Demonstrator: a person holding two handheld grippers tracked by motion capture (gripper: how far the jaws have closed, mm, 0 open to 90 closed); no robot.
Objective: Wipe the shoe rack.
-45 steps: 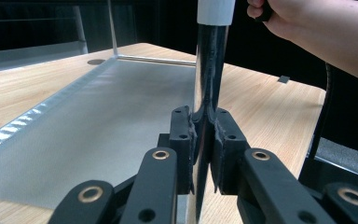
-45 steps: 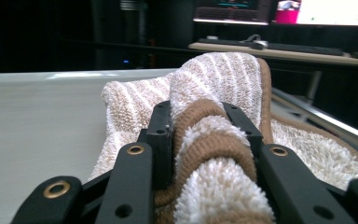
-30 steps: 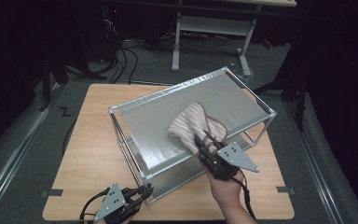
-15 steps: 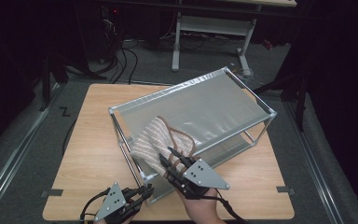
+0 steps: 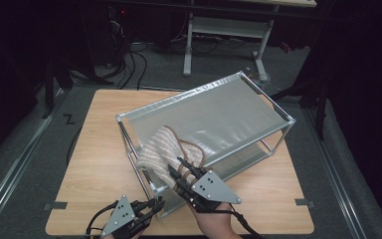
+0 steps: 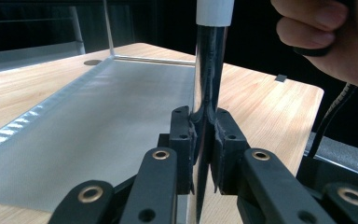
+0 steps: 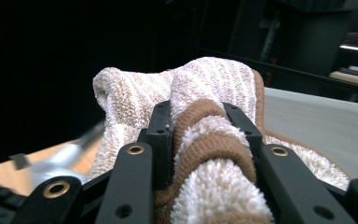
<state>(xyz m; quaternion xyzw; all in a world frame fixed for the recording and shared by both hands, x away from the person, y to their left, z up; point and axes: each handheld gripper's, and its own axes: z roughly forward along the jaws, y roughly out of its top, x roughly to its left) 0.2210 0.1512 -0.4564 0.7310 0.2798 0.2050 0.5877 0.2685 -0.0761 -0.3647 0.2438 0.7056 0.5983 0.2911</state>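
**Towel gripped at rack's near corner**

Grippers work a two-tier metal rack (image 5: 214, 107) standing askew on a wooden table (image 5: 94, 149). The right gripper (image 5: 181, 171) has its jaws clamped on a bunched fold of a striped, brown-edged towel (image 5: 161, 149), which lies draped over the near left corner of the rack's top shelf. In the right gripper view, the cloth bulges thickly between the black jaws. The left gripper (image 5: 155, 204), low at the table's front edge, is closed tight around the rack's shiny upright post (image 6: 207, 79) at that same corner, just above the lower shelf.
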